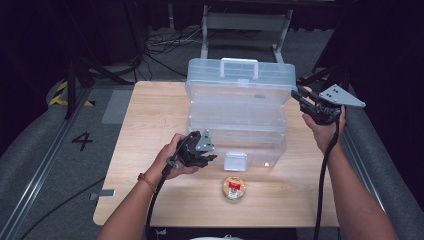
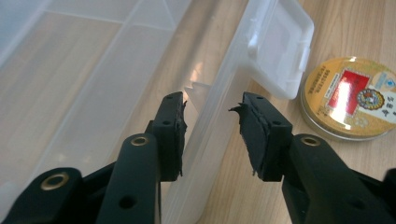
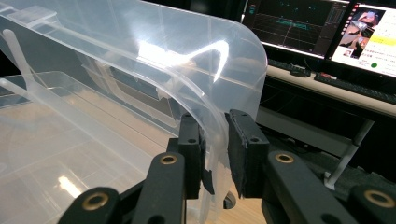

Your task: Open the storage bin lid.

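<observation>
A clear plastic box [image 1: 237, 135] stands on the wooden table [image 1: 150, 110] with its lid [image 1: 240, 75] raised upright at the back. My left gripper [image 1: 212, 157] is at the box's front left; its jaws [image 2: 212, 105] straddle the front wall [image 2: 210, 135] with gaps on both sides, open. My right gripper [image 1: 296, 93] is at the lid's right end, and its pads [image 3: 215, 121] are shut on the lid's curved rim [image 3: 212, 126]. A round gold tin [image 1: 233, 187] [image 2: 350, 95] lies on the table in front of the box, beside the hanging latch [image 1: 235, 161] [image 2: 280, 51].
The box takes up the table's middle and back. Bare wood lies to its left and along the front edge around the tin. A metal stand [image 1: 245, 22] and floor cables [image 1: 165, 42] sit behind the table. Monitors [image 3: 299, 23] are on a desk past the lid.
</observation>
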`<state>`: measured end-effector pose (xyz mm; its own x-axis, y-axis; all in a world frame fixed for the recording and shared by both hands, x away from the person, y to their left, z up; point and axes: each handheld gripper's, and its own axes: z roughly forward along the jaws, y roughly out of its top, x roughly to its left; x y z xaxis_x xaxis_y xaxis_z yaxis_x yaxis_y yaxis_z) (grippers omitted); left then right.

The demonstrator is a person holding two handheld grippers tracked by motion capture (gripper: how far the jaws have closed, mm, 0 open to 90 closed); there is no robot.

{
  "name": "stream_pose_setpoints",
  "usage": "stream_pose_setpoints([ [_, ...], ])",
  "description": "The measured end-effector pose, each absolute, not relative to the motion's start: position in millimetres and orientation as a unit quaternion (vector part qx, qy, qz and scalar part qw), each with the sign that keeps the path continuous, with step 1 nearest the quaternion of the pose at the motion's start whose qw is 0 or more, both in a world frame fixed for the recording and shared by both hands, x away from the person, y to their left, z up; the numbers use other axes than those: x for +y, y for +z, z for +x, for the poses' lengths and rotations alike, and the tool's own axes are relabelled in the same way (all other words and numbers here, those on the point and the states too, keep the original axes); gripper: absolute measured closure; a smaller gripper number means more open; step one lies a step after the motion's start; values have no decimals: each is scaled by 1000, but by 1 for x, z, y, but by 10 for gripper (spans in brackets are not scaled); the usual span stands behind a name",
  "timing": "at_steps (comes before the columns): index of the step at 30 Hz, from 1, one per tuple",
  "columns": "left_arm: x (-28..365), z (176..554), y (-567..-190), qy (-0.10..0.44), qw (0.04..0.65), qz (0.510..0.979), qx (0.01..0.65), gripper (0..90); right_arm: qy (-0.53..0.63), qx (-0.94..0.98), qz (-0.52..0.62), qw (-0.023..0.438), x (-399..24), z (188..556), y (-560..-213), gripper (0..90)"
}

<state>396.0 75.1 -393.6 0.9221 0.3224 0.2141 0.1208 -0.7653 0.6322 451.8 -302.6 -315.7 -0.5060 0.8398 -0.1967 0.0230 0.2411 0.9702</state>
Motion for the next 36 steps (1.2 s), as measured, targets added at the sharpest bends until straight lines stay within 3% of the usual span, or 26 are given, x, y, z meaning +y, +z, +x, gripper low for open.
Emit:
stream_pose_setpoints([
  [9, 68, 403, -397, 145, 295, 937, 117, 632, 526, 684, 320, 391, -300, 460, -311, 775],
  [16, 70, 404, -399, 153, 300, 934, 121, 715, 519, 678, 326, 406, -297, 465, -310, 796],
  [36, 76, 407, -404, 136, 322, 929, 121, 734, 480, 672, 333, 455, -287, 489, -305, 850],
])
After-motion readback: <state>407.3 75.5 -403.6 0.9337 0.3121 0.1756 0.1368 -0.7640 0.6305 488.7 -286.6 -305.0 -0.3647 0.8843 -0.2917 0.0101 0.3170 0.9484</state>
